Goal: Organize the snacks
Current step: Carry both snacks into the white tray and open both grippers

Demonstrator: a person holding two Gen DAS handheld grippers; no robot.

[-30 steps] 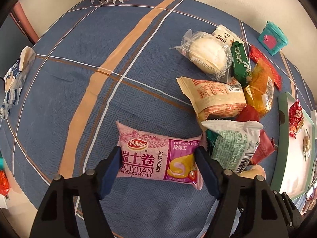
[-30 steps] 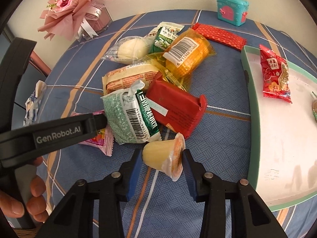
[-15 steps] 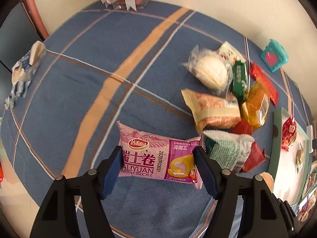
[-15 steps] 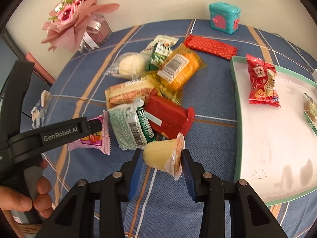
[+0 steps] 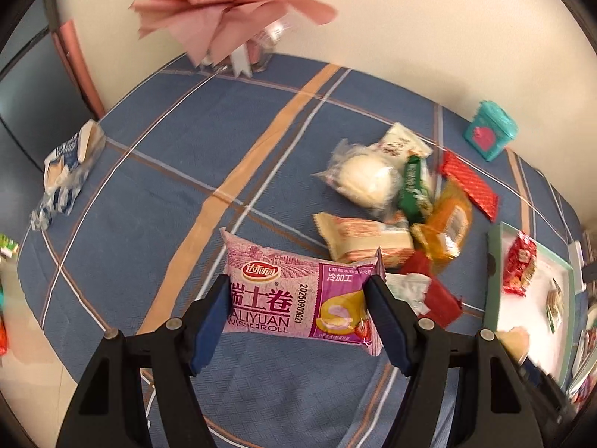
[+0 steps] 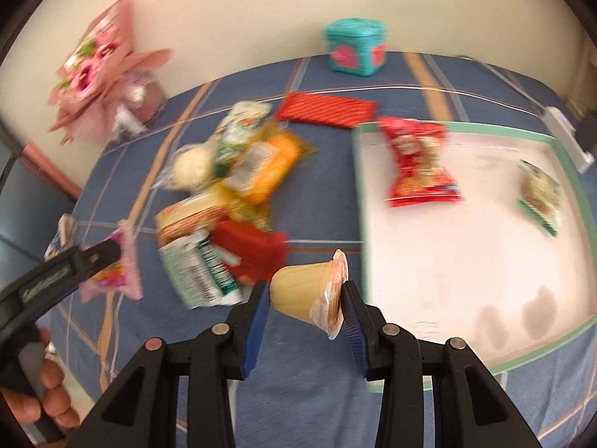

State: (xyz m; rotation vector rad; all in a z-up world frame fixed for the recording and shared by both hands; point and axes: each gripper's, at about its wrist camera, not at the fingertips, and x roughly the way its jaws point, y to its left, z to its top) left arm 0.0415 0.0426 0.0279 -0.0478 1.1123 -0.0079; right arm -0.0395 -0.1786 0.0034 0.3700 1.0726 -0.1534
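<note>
With both snacks raised off the desk since a second ago, transfer to the tray appears under way.
Left tool (image 5: 296,308) pinches the pink Swiss roll packet (image 5: 298,296), printed "ALIYUAN SWISS ROLL", above the blue cloth; right tool (image 6: 304,308) pinches the jelly cup (image 6: 309,291), now just beside the green-rimmed tray (image 6: 360,224), which already holds a red packet (image 6: 418,164).

blue plaid tablecloth (image 5: 156,171), snack pile (image 5: 403,205), tray (image 6: 574,186)

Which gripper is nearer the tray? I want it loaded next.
Right. The right gripper, holding a jelly cup, is beside the tray; the left gripper is beyond the snack pile.
</note>
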